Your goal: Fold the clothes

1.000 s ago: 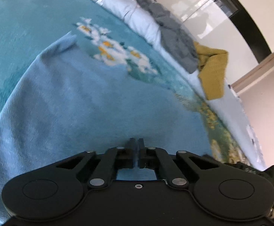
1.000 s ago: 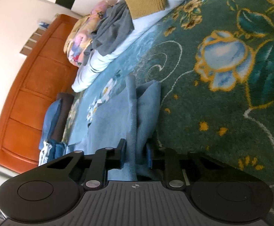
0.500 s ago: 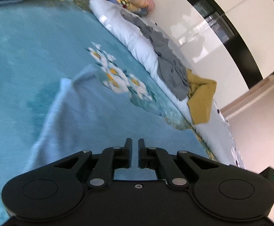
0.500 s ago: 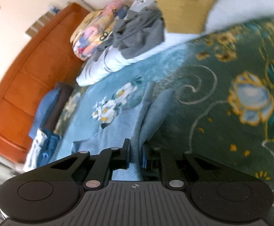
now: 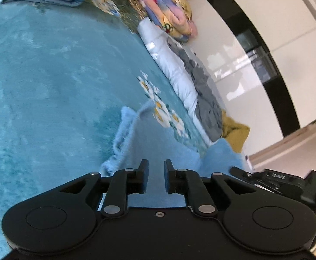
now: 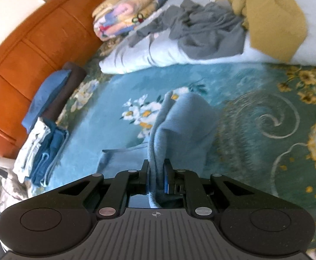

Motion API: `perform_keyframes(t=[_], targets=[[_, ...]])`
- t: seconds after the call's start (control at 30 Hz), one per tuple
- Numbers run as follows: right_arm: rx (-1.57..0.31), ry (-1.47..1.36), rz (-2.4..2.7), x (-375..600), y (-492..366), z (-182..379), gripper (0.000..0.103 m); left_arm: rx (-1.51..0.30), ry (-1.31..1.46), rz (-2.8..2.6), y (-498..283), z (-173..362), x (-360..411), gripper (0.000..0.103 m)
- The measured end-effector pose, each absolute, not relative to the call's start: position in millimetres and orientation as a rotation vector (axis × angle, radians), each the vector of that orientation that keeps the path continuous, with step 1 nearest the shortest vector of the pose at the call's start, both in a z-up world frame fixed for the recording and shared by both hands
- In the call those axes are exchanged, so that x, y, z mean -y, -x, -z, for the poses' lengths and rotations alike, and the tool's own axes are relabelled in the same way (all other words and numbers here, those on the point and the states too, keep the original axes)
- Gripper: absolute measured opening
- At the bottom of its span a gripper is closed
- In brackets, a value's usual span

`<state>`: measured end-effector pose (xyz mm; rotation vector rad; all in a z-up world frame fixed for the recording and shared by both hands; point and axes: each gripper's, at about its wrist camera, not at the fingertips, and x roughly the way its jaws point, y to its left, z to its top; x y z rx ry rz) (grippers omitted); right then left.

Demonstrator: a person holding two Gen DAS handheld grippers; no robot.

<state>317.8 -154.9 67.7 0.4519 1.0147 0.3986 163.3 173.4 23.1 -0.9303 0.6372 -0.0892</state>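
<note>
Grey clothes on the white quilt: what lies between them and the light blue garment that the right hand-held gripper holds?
In the right wrist view, only bare teal floral blanket lies between the grey clothes and the light blue garment.

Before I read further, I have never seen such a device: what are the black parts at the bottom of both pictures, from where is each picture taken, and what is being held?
The black parts are tools, not a robot: a person holds one hand-held gripper in each hand, and each has a wide-angle camera looking forward along its two fingers. So one picture comes from the left tool and one from the right.

The left hand-held gripper is open, with nothing between its fingers. The right hand-held gripper is shut on a fold of the light blue garment, whose rest lies on the teal flowered bedspread.

Farther away, a grey garment and a mustard-yellow cloth lie unfolded on a white quilt. Folded clothes are stacked near the wooden headboard.
</note>
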Motion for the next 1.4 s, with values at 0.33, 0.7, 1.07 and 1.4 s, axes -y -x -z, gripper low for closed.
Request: perform_keyframes(t=[0.33,0.7,1.07,1.4], targets=[[-1.085,-0.398,-0.369,73,-328,-69,0.008,-0.598,1.006,0.081,-143,-17,-212,0.017],[-1.167,-0.215,-0.398,-27,-321,-43,0.008,-0.596,1.035,0.093,-134,-9,-231,0.017],[-1.171,-0.18,-0.534,-36,-307,-64,0.022,-0.633,1.006,0.11,-137,-8,-221,0.024],[-0.99,-0.314,-0.618,64,-259,-105,0.038,-0.647,0.97,0.199,-148,-20,-181,0.036]])
